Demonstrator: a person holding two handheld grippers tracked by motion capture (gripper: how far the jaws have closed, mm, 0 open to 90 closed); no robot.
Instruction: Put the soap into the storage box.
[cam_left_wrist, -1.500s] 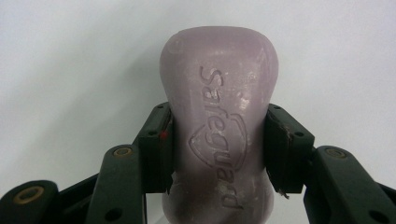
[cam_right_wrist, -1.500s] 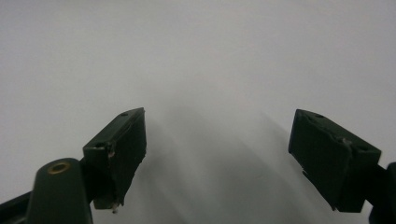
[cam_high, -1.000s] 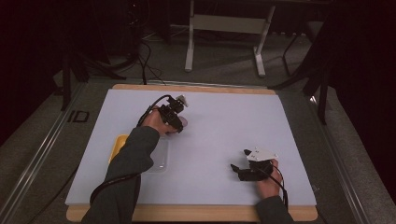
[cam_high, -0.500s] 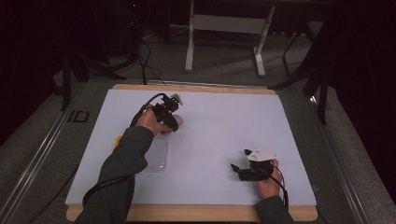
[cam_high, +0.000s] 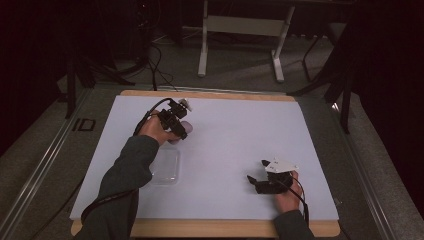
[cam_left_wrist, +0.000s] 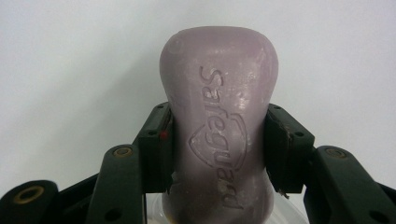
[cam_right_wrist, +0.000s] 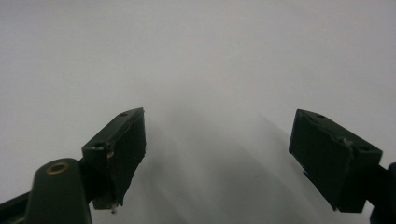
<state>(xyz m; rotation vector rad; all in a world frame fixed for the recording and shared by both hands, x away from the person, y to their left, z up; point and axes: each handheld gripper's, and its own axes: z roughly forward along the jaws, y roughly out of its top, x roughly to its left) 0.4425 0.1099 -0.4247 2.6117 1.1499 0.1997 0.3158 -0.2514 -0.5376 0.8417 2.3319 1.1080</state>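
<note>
Left claw (cam_left_wrist: 217, 140) clamped on purple soap bar (cam_left_wrist: 218, 116); clear tray (cam_high: 165, 170), seemingly empty, just beside; right claw (cam_right_wrist: 219, 158) apart.

Soap bar (cam_left_wrist: 218, 135) — btm cut off.

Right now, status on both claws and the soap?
Left claw shut on pale purple embossed soap bar, lifted. Right claw open, empty. Clear plastic tray beneath forearm.
</note>
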